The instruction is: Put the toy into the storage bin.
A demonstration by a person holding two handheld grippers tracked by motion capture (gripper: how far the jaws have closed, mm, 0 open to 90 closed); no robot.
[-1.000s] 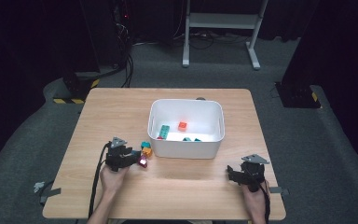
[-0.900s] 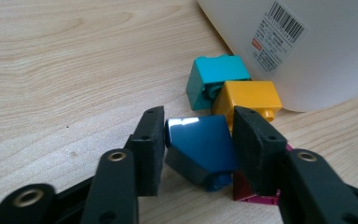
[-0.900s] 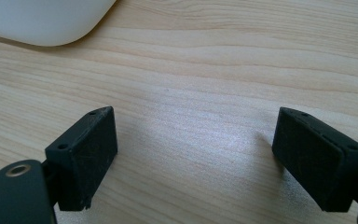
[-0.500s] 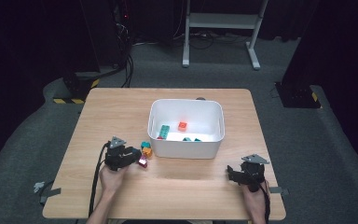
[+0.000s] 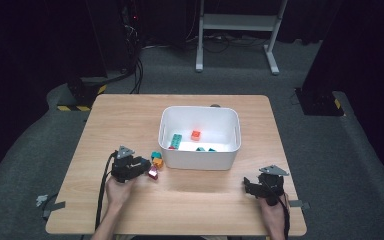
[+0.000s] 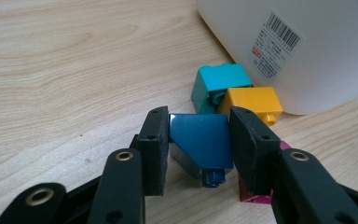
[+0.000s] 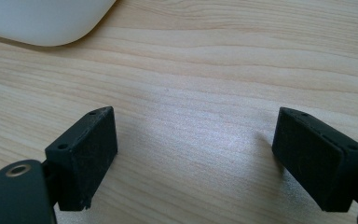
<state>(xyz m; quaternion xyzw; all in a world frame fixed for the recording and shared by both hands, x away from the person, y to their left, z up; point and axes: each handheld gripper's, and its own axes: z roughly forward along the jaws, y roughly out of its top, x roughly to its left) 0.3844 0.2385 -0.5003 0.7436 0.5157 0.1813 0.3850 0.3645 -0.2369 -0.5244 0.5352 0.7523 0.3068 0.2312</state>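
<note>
My left gripper (image 5: 148,168) (image 6: 199,133) rests on the table left of the white bin (image 5: 200,109). Its jaws have just been closing and the pads now press on a dark blue brick (image 6: 200,144) between them. A magenta brick (image 5: 153,173) (image 6: 253,198) lies just under the right jaw. Beyond the blue brick, a teal brick (image 6: 216,84) (image 5: 155,155) and a yellow-orange brick (image 6: 254,100) (image 5: 158,163) sit against the bin wall (image 6: 307,46). My right gripper (image 5: 247,187) (image 7: 196,154) lies near the front right of the table, open, with bare wood between its pads.
Inside the bin lie a teal brick (image 5: 176,141), an orange brick (image 5: 196,135) and small teal pieces (image 5: 206,149). A corner of the bin (image 7: 42,18) is in the right gripper view. The wooden table (image 5: 130,120) stands on grey floor, with dark equipment behind.
</note>
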